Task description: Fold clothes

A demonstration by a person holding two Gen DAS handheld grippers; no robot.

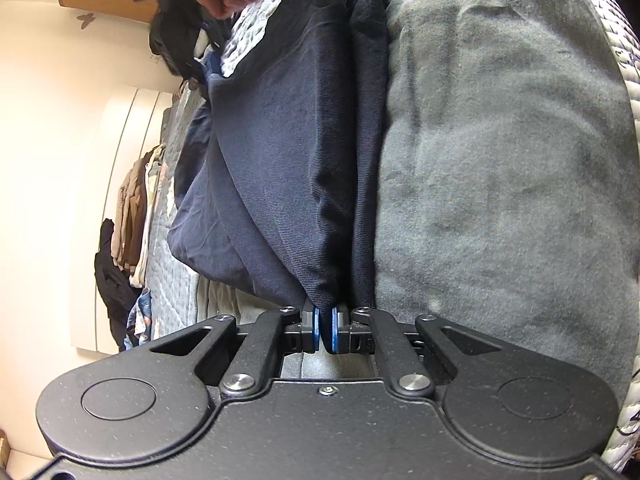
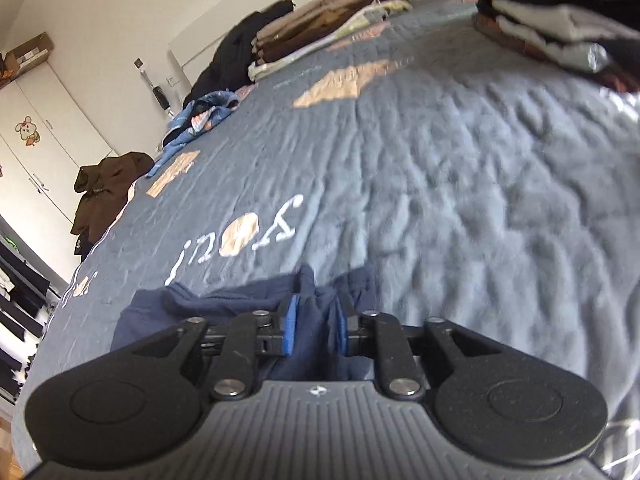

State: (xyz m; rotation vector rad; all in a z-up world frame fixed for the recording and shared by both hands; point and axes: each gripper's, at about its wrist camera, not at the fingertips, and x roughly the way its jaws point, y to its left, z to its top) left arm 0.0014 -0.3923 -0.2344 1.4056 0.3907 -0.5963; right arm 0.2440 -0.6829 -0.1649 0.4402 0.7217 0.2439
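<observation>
navy garment (image 1: 280, 160) hangs above the bed (image 2: 440, 160), both the left gripper (image 1: 325, 330) and right gripper (image 2: 316, 328) jaws clamped on its edge, folding barely begun; folded stacks (image 2: 320, 36) already wait.

Cream walls (image 2: 100, 8), white wardrobe (image 2: 48, 128) with cartoon sticker (image 2: 27, 130), bed under grey quilted bedspread (image 2: 460, 152), daylight

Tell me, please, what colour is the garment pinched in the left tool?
Dark navy garment, clearest in the left wrist view.
</observation>
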